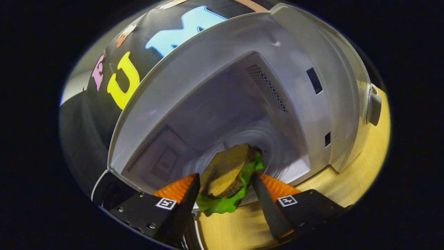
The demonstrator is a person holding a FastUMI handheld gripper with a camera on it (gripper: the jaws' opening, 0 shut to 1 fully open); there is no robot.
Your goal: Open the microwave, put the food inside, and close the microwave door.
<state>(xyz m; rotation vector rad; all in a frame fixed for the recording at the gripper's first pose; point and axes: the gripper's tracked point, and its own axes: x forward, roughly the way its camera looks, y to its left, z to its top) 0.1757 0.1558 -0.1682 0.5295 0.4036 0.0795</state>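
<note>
Your fingers point(225, 185) pinch the brown-bread sandwich with green lettuce point(227, 173) at the open white microwave point(215, 104) mouth, above the wooden surface point(347, 180). Release early and it may drop short of the far glass turntable point(277, 146).

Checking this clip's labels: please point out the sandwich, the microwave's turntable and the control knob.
sandwich point(227, 170), gripper view, on its top bread slice.
turntable point(277, 147), gripper view, on its bare ringed surface.
control knob point(374, 108), gripper view, on its side face.
</note>
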